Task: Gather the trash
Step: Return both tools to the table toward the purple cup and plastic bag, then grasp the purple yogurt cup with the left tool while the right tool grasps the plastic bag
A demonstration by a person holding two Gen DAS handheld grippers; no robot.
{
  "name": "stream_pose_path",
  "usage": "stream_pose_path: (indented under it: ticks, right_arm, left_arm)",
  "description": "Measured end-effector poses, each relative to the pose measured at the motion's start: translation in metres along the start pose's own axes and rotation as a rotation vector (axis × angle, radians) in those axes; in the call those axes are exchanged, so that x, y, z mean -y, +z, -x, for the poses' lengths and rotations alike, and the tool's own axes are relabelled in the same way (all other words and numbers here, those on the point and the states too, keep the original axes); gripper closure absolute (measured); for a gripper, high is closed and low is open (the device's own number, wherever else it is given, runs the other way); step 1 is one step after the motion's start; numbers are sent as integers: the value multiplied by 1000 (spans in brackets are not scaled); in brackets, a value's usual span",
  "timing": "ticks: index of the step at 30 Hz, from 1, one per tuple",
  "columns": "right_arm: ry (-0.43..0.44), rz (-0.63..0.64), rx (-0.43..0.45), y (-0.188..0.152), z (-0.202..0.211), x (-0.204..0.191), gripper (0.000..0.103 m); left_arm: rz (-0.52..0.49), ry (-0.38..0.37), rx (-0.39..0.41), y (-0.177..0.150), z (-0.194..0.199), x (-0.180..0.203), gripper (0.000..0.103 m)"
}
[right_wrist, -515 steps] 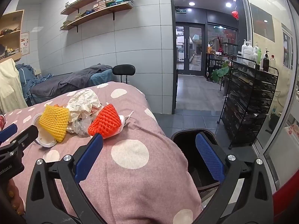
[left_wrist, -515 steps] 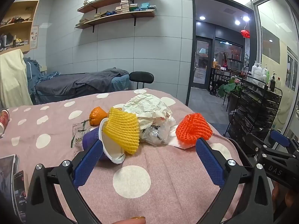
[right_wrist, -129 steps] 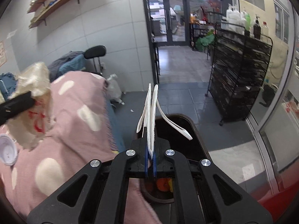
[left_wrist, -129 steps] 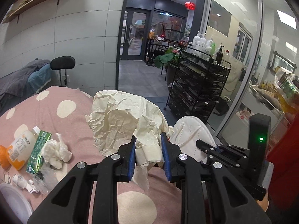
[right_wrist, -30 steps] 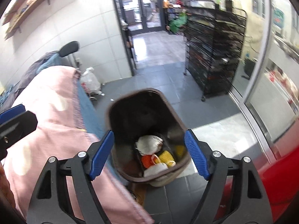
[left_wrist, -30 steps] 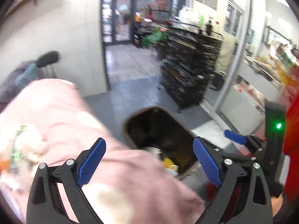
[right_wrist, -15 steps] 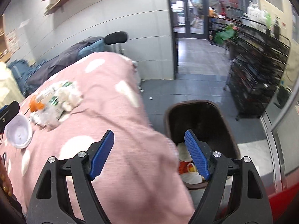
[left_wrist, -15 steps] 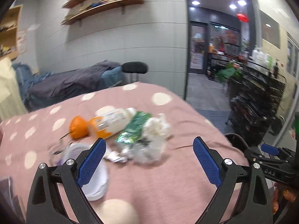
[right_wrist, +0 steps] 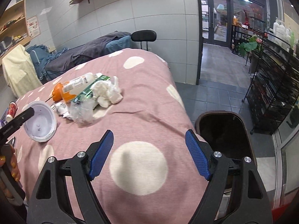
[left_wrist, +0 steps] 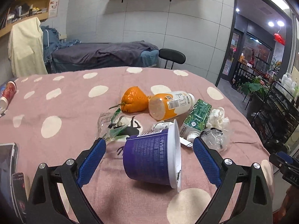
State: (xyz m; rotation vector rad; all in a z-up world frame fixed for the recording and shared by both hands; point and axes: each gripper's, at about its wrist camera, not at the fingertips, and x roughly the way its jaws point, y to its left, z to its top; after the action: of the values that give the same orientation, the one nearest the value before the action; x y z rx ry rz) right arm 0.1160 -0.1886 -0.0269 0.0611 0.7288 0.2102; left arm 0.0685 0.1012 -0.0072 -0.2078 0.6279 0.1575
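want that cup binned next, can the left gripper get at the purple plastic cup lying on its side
Probably yes. The left gripper is open, and the purple plastic cup lies on its side right between its blue fingers, nothing in front. The clear crumpled plastic wrap sits close beside the right finger.

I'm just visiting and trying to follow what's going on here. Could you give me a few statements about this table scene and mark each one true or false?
1. The purple cup lies on its side between the open left gripper fingers. True.
2. The right gripper holds a crumpled tissue. False: it is open and empty; the tissue lies on the table.
3. The green carton stands upright. False: it lies flat.
4. A dark trash bin sits on the floor beside the table. True.
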Motion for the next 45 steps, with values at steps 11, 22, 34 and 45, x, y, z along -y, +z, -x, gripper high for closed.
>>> stream_pose_path:
  ticks: [11,22,34,45]
  right_arm:
    - [121,82,-51,9,-16,-45,24]
    - [196,174,-120,25,-46,-94,24]
    - [161,252,-250,47,-102,-128,48]
    - [165,236,-204,41,-83,-117,65]
  left_arm:
    - [75,-121,-108,-4,-20,-19,37]
    - [105,-133,-83,-4,-12,-23,50]
    - [98,-141,-61,1,-5,-22,51]
    - [79,-151,-67,0,-6,-13,51]
